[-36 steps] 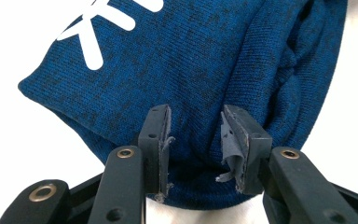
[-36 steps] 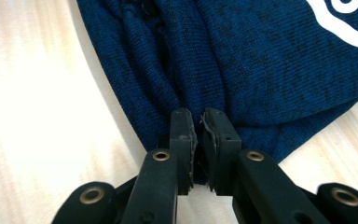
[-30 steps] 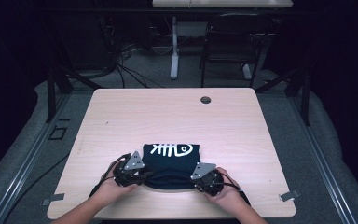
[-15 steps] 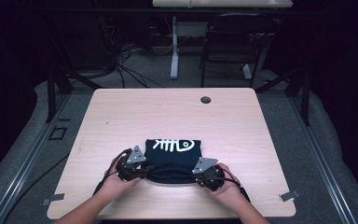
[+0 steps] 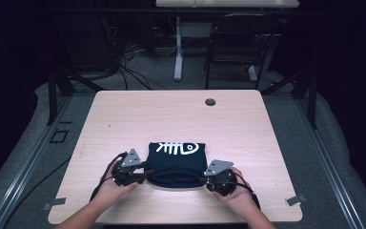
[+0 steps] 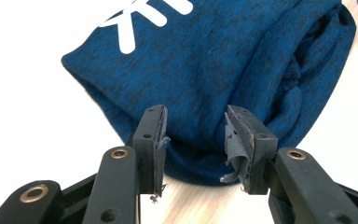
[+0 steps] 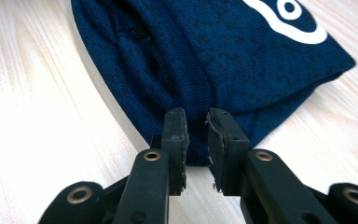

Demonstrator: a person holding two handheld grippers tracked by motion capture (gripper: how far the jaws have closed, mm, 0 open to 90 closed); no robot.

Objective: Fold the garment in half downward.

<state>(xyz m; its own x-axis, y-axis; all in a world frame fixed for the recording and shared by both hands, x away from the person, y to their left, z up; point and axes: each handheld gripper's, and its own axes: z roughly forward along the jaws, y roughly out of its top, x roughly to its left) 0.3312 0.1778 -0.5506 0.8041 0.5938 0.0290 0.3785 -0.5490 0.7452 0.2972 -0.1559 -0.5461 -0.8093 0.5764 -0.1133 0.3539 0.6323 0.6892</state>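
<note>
A folded dark blue shirt (image 5: 176, 164) with a white fish-bone print lies flat on the near middle of the table (image 5: 171, 114). My left gripper (image 5: 145, 174) is at its near left corner. Its jaws have just been opening and stand wide apart (image 6: 195, 126). The rolled edge of the shirt (image 6: 223, 70) lies between them, and the pads do not press it. My right gripper (image 5: 204, 180) is at the near right corner. Its jaws have just been opening too and leave a narrow gap (image 7: 196, 123) at the fold of the shirt (image 7: 223, 60).
A dark round grommet (image 5: 210, 101) sits near the table's far edge. Beyond the table stand a black chair (image 5: 238, 43) and a white desk leg (image 5: 177, 52), with cables on the floor. Bare wood lies to the left, to the right and behind the shirt.
The shirt's near edge has settled slightly farther from the front edge of the table. Both hands have stayed at its near corners.
</note>
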